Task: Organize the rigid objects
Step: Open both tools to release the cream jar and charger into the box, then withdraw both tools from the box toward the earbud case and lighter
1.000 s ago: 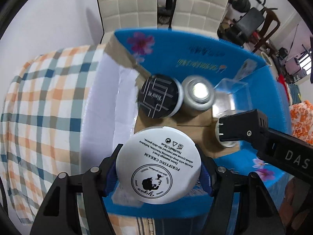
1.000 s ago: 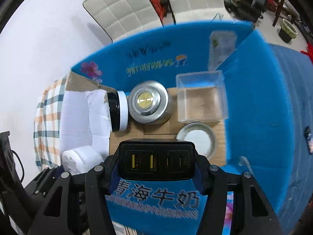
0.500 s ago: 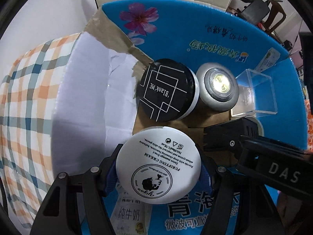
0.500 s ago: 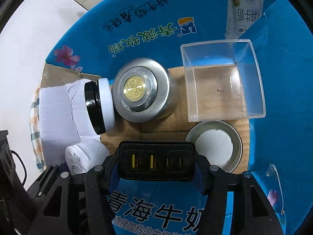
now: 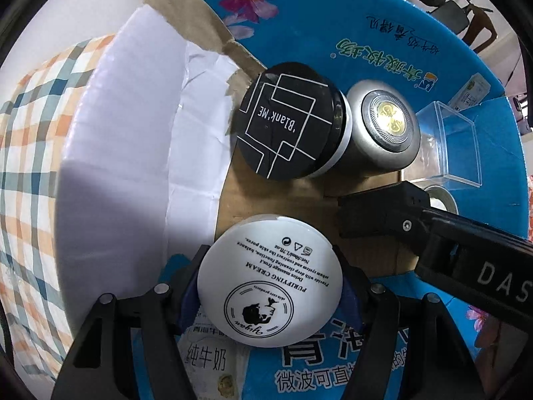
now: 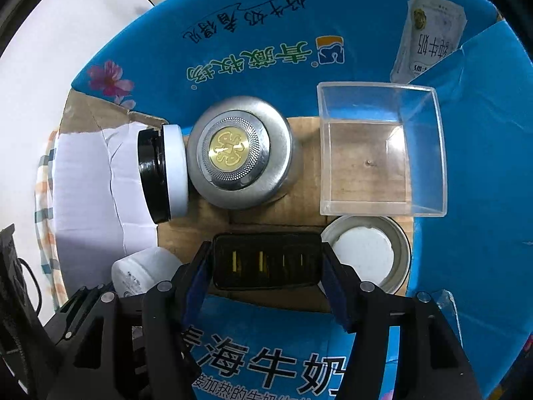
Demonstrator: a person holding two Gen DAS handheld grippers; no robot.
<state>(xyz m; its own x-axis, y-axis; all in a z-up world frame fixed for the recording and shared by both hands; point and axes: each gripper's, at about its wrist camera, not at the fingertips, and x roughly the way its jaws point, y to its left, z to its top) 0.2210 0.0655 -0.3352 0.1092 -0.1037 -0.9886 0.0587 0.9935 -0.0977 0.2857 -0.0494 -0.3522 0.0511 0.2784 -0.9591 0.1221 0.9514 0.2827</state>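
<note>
Left wrist view: left gripper has its jaws clamped on the white cream jar, low inside the blue box. A black-lidded jar sits at 12 o'clock.

Right wrist view: right gripper has just loosened; its jaws now sit just off the black charger, which rests on the box floor, silver tin at 12.
</note>
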